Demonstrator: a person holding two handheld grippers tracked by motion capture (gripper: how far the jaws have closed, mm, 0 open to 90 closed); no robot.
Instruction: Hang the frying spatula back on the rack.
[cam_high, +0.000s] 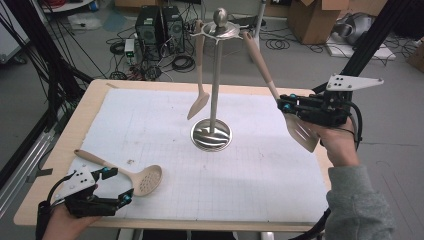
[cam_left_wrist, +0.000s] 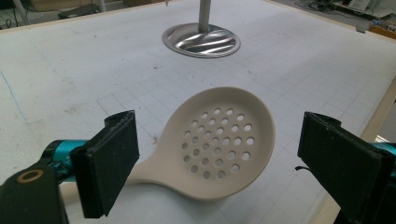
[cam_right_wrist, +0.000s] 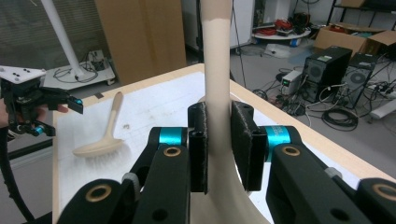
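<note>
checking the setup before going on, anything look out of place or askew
Yes: the slotted spatula hangs slanted off the stand, clamped in the right gripper, while the perforated spoon lies flat on the mat.

The tall rack stands in the middle of the mat, and a spoon hangs beside its pole. The holey spoon lies near the front left corner. The mat between them is bare.

No readable text, label, brand, number or sign appears anywhere. The white mat covering the table bears only a faint printed grid of lines without figures, and the computer towers beyond the far edge show no legible markings.
</note>
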